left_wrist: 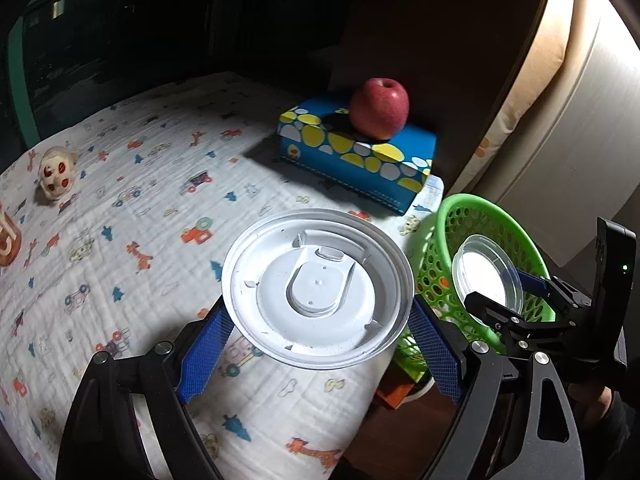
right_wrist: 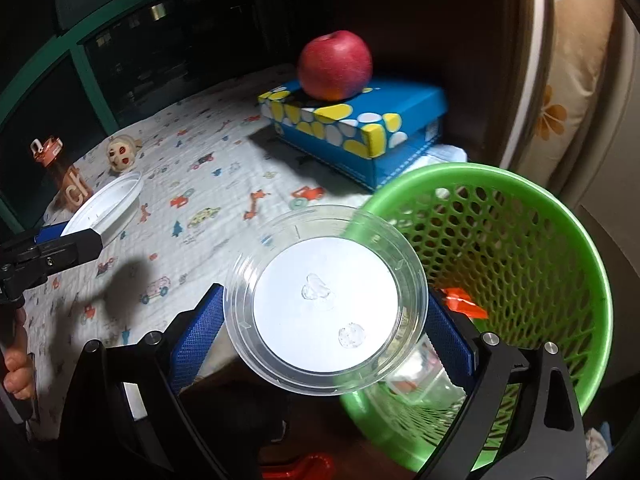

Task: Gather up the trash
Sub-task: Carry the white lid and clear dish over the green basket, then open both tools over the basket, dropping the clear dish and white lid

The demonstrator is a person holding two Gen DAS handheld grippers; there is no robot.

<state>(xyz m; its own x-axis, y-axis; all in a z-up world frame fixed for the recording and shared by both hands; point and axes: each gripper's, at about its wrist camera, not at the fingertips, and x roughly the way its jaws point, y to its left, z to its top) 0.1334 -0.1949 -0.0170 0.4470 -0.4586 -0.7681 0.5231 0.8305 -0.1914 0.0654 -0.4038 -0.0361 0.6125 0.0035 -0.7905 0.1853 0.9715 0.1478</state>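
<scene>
Left gripper (left_wrist: 318, 338): blue-padded fingers (left_wrist: 206, 354) spread wide, pinching a round white plastic cup lid (left_wrist: 318, 294) by opposite edges of its rim. The lid is held flat above the surface draped in a white cloth printed with cars (left_wrist: 140, 208), near the cloth's edge.

Right gripper (right_wrist: 324, 346): blue-padded fingers (right_wrist: 194, 346) likewise spread wide, clamping a round clear plastic lid (right_wrist: 326, 300) across its rim. This lid sits partly over the rim of the green perforated plastic basket (right_wrist: 520, 264), which stands just beside the surface and already contains an orange scrap (right_wrist: 464, 302) and clear plastic.

Beyond, a red apple (right_wrist: 335, 65) rests on a blue box with yellow and white spots (right_wrist: 352, 128).
</scene>
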